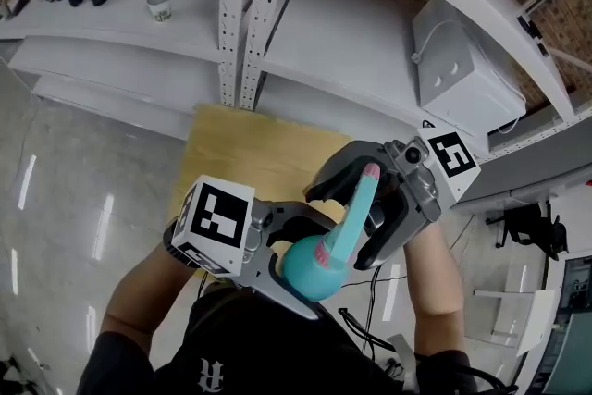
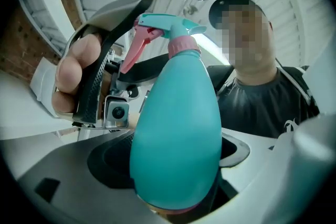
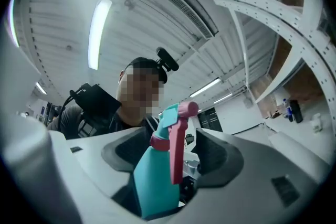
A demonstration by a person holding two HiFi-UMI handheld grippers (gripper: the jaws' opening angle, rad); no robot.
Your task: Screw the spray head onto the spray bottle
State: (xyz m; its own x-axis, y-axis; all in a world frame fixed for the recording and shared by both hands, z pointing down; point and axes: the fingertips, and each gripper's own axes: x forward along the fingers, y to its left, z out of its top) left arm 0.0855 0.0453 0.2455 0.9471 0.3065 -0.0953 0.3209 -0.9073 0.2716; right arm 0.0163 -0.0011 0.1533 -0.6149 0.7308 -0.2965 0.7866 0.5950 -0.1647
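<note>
The spray bottle (image 2: pixel 176 128) is up in the air in front of the person's chest, well clear of the wooden counter (image 1: pixel 242 148) below. The left claw (image 1: pixel 301 277) is clamped on its fat teal belly, low down. That leaves the neck free and gives a firm hold against any twisting force.

The spray head (image 3: pixel 176 115) sits on top of the bottle, and its pink collar (image 2: pixel 182 45) meets the neck with no gap that I can see. Whether the thread is fully tight cannot be told from here.

The right claw (image 3: pixel 165 157) stands with its jaws wide apart on either side of the head. The pink trigger (image 3: pixel 177 155) hangs between the pads, but neither pad presses on it, so this claw grips nothing. It sits at the height of the collar, which is the part to be turned.

Judging by how squarely the head sits, the screwing looks close to done or done — another twist would only snug it.
</note>
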